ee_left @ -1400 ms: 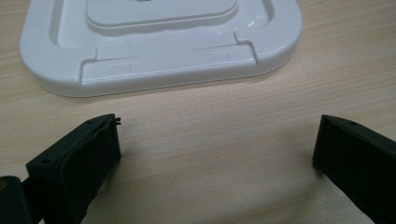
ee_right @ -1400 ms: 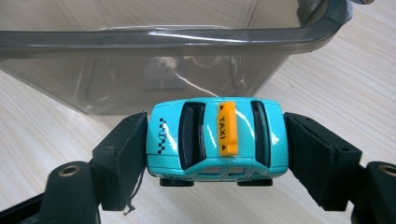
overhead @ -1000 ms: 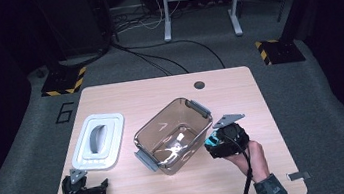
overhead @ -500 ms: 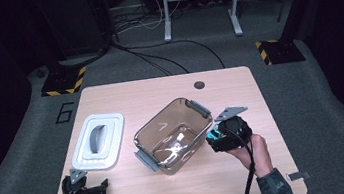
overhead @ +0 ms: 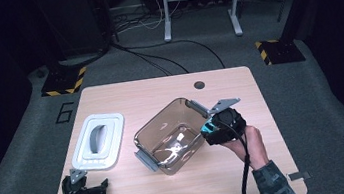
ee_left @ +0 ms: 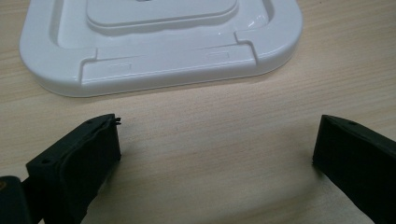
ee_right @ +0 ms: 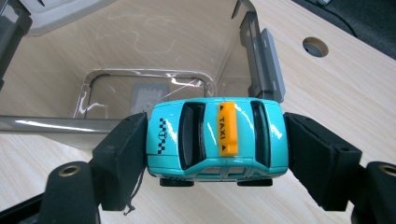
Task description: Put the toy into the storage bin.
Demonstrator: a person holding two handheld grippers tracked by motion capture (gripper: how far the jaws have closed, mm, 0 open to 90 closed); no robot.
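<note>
A turquoise toy taxi [ee_right: 215, 137] with an orange TAXI sign is clamped nose and tail between the jaws of my right gripper [ee_right: 215, 144]. In the high view that right gripper [overhead: 214, 127] hangs at the right rim of the clear plastic container [overhead: 170, 135], with the taxi [overhead: 208, 128] at its tip. The container [ee_right: 140, 60] stands empty with grey latches at its ends. My left gripper [ee_left: 212, 142] rests low over the table with jaws open and nothing between them, just short of the white lid [ee_left: 159, 42]. From above, the left gripper [overhead: 89, 188] sits near the front left corner.
The white lid [overhead: 99, 141] with a grey handle lies left of the container. A round cable hole [overhead: 199, 85] marks the table's far edge. Beyond the table [overhead: 182, 189] lie grey carpet, cables and striped floor blocks.
My right gripper has risen with the taxi and edged toward the container's right rim. The left gripper has stayed put.
</note>
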